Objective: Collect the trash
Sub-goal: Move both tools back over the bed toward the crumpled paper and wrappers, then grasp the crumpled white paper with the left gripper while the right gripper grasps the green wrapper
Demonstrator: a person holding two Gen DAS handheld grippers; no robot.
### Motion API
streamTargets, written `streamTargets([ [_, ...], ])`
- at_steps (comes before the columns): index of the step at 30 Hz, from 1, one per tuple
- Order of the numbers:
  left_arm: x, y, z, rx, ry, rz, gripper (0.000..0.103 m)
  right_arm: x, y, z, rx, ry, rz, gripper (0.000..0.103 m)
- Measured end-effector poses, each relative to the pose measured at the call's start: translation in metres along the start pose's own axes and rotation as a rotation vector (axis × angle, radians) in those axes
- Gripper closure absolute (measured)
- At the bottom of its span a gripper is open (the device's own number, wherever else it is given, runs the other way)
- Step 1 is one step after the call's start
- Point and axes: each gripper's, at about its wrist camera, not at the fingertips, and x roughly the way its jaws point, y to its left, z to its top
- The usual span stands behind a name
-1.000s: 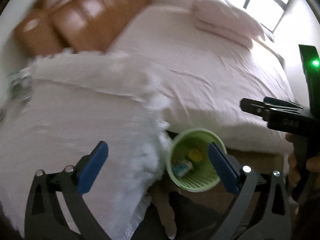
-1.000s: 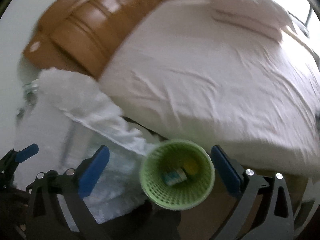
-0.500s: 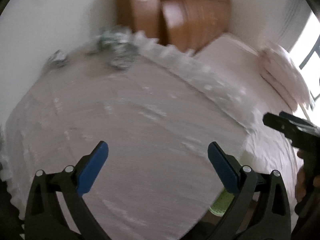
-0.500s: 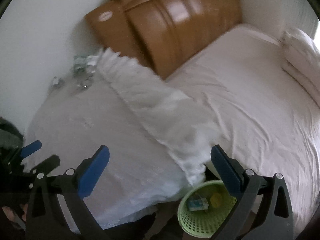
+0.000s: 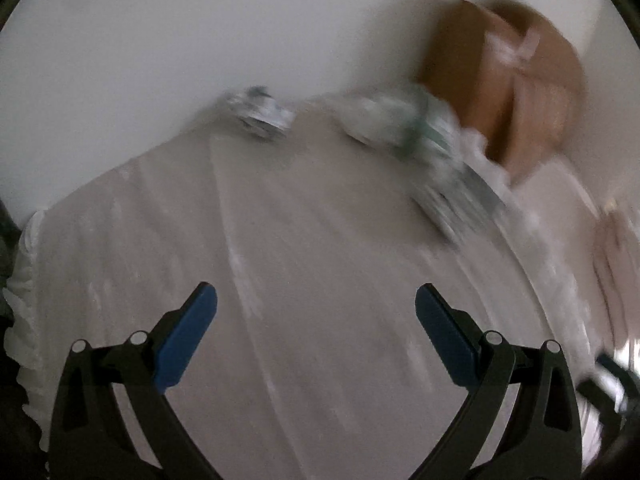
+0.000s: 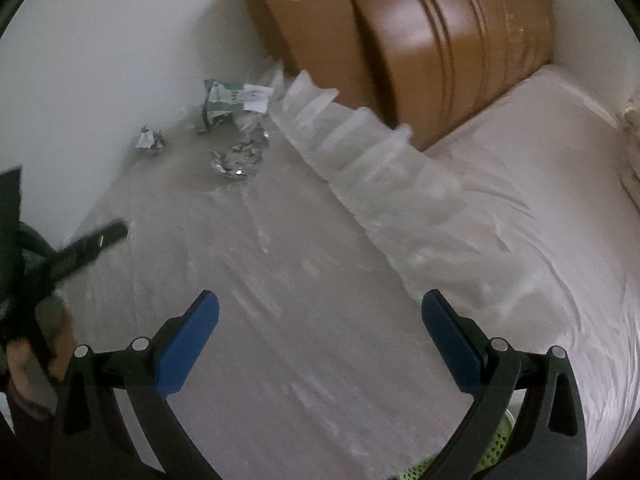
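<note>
Hovering spread wide and empty, both the left gripper (image 5: pixel 316 312) and right gripper (image 6: pixel 320 316) face the covered table (image 6: pixel 304 280), trash (image 6: pixel 236 156) lying at its far wall edge, bed (image 6: pixel 540 184) alongside.

The right gripper (image 6: pixel 320 320) hangs wide apart over the white cloth-covered table (image 6: pixel 304 320); crumpled shiny foil scraps (image 6: pixel 239 157) lie far off.

1. Left gripper (image 5: pixel 316 320): jaws spread wide, nothing between the blue pads (image 5: pixel 186 340).
2. Right gripper (image 6: pixel 320 324): jaws equally wide, blue pads (image 6: pixel 188 344) bare.
3. From the right wrist view, the left gripper shows as a dark blurred bar at 9 o'clock, a hand (image 6: pixel 24 364) wrapped round its grip at 8 o'clock.
</note>
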Motion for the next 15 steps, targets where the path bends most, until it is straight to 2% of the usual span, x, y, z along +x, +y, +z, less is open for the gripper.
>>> streamTargets([
  [9,0.078,0.020,0.097,-0.203,-0.005,0.074,0.008,0.023,0.026,0.030,-0.018,0.007,0.006,0.002],
  [12,0.096,0.021,0.114,-0.223,0.013,0.111,0.008,0.030,0.037,0.047,-0.041,0.001,0.008,0.002],
  [15,0.114,0.022,0.122,-0.255,0.050,0.113,0.008,0.039,0.051,0.066,-0.075,-0.014,0.012,0.002],
])
